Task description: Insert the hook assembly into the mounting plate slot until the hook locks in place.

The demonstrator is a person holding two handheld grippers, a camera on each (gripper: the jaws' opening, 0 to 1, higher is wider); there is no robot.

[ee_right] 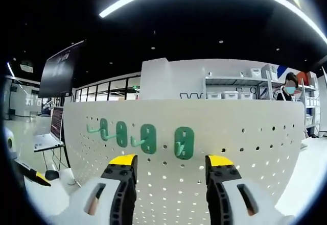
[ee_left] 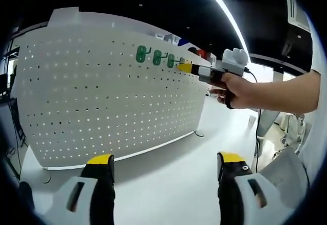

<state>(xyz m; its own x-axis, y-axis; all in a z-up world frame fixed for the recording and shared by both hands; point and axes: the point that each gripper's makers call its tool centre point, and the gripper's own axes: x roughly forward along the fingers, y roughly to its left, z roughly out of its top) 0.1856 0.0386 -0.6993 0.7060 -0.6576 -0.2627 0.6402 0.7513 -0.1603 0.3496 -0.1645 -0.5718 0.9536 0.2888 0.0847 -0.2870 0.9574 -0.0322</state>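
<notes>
Open left tool [ee_left: 166, 166] before pegboard [ee_left: 102, 97]; right tool [ee_left: 185, 67] at green hooks [ee_left: 156, 56].

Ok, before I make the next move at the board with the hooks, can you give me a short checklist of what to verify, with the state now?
1. All hooks in sight: ok. Four green hooks sit in a row on the pegboard.
2. Rightmost hook locked in its slot: cannot tell. It lies against the board, but its catch is hidden.
3. Right gripper free: ok. Its jaws are open and hold nothing.
4. Right gripper lined up: ok. The rightmost hook is between the jaws, just past the tips.
5. Left gripper out of the way: ok. Its jaws are open and empty, back from the board.
</notes>
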